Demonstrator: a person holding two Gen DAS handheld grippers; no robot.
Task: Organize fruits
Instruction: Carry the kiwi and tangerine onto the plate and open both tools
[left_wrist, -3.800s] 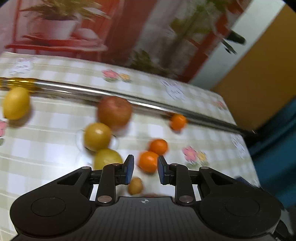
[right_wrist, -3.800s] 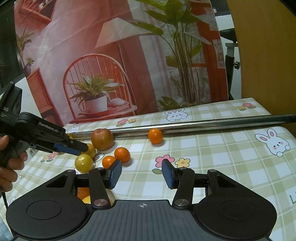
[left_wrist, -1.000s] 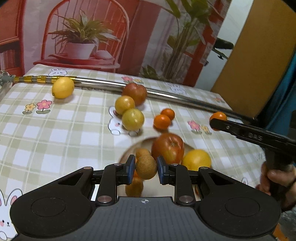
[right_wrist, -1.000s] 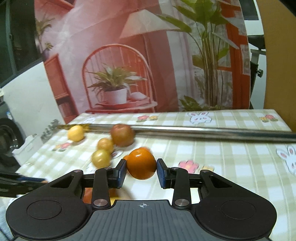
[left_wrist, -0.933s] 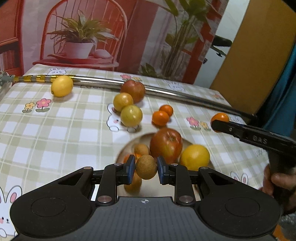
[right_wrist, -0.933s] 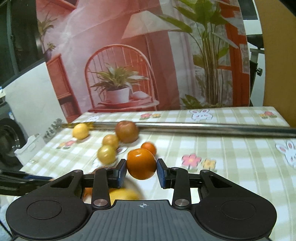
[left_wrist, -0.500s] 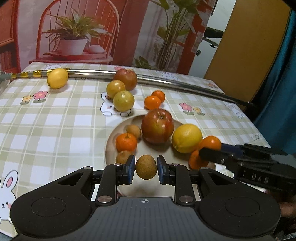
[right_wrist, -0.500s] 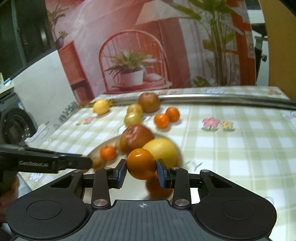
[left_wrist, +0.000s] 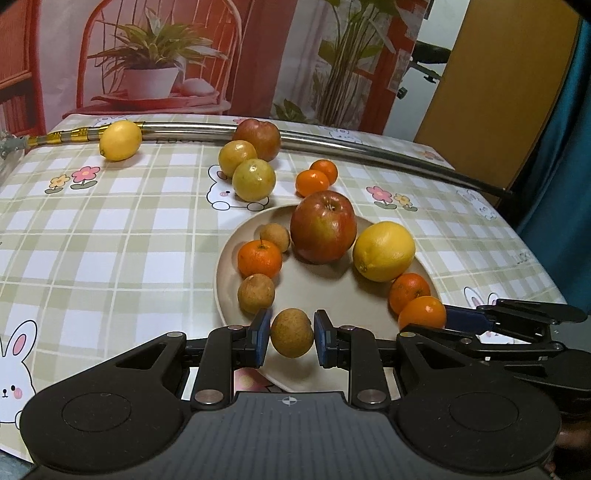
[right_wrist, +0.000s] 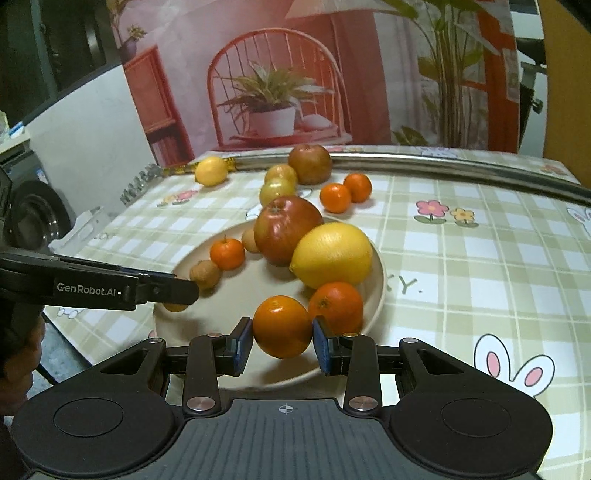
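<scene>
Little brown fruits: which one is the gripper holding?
The small brown fruit pinched in the left gripper, at the plate's near edge. The other two lie free on the plate.

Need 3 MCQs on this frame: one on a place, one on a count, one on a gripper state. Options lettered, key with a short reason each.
1. Where does the lone lemon off the plate lie?
A. against the metal rod at the table's far left
B. on the plate beside the apple
C. at the table's near right corner

2. How many small oranges lie on the tablecloth, off the plate?
A. none
B. two
C. five

3. What is the left gripper doing?
A. open over a bare plate
B. shut on a small brown fruit
C. shut on a red apple

Key:
1 A: the lemon rests by the metal rod, away from the plate.
2 B: two small oranges sit side by side behind the plate.
3 B: the left gripper pinches a small brown fruit over the plate's near edge; the right gripper likewise grips an orange.
</scene>
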